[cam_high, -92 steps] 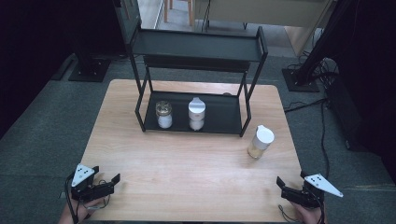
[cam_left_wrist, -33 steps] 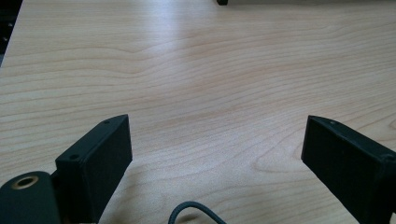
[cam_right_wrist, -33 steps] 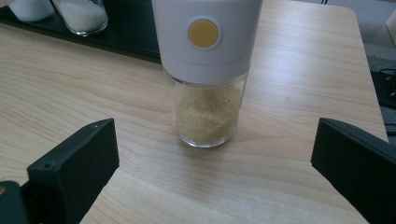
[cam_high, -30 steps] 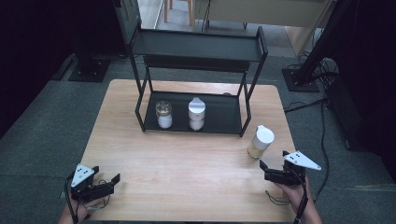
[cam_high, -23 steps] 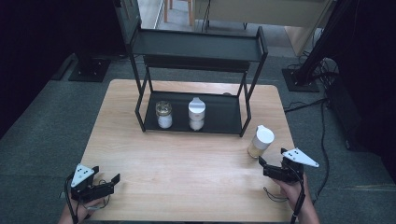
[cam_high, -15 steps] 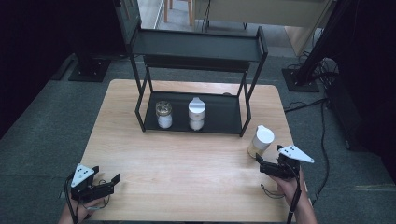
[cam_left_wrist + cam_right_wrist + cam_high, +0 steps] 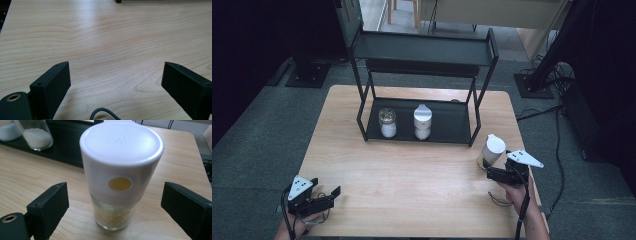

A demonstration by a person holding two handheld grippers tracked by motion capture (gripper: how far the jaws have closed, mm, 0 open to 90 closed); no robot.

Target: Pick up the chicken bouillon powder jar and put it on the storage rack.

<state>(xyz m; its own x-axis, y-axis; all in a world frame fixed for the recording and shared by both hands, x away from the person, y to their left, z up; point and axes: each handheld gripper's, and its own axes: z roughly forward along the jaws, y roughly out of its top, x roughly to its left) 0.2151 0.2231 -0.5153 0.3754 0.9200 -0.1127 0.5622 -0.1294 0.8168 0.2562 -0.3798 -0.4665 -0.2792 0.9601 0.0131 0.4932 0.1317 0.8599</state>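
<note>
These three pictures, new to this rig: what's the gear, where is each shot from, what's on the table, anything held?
No robot arm here: a person holds a two-fingered hand tool in each hand. The high view looks down on the wooden table from above the person's side. The other two pictures come from cameras riding on each tool, looking along its black fingers.

On the table stands a black two-level rack. Its lower level carries a glass jar of white grains and a white-capped shaker. A second shaker, white cap with a yellow dot, stands on the table right of the rack.

The left gripper is open over bare wood. The right gripper has this shaker between its fingers, which have just been closing but do not touch it. Nothing is held.
</note>
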